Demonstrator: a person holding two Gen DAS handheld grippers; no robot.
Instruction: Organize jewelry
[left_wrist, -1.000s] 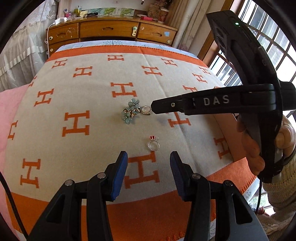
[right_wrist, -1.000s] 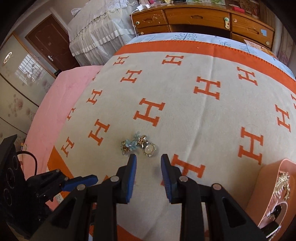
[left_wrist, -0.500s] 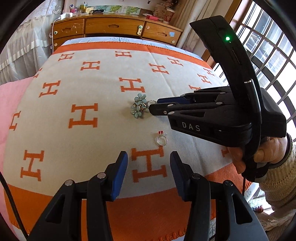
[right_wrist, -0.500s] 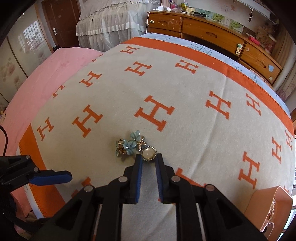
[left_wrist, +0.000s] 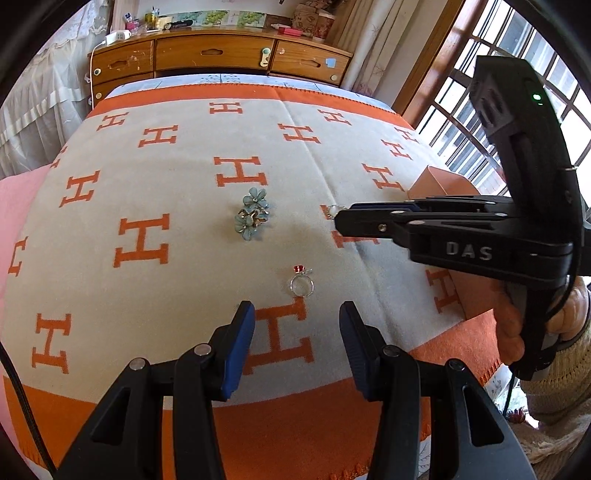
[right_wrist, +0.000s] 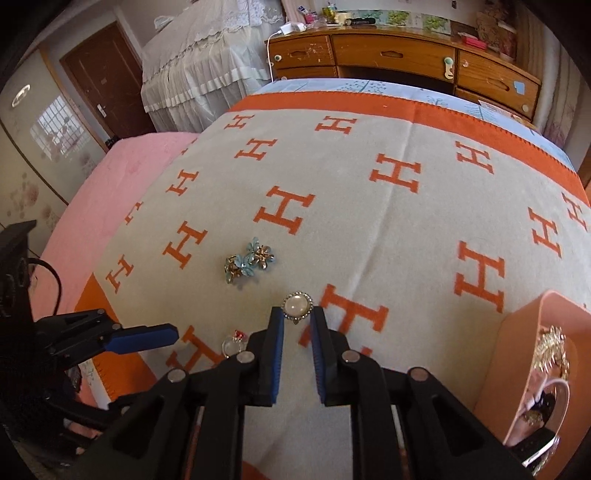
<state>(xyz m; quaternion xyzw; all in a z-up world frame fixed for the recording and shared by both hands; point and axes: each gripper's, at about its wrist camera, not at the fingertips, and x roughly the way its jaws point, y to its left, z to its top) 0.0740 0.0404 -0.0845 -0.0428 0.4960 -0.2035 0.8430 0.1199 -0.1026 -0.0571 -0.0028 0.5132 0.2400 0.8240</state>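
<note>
Pearl brooch (right_wrist: 297, 307) sits pinched between the right gripper (right_wrist: 297, 318) fingertips, lifted off the blanket (right_wrist: 369, 229). One blue flower cluster (left_wrist: 253, 218) and one red-stoned ring (left_wrist: 301, 283) lie apart on the orange-H bedspread. Left gripper (left_wrist: 296, 325) hovers wide, holding nothing. A peach jewelry box (right_wrist: 532, 369) stands right; a wooden dresser (left_wrist: 221, 59) stands behind.

Grey blanket (left_wrist: 184, 295) (orange H pattern), blue flower brooch (left_wrist: 253, 218), peach box (right_wrist: 524, 369).

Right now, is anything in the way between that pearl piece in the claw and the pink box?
Nothing visible. The right claw grips the pearl piece; only bare blanket lies between it and the pink box.
</note>
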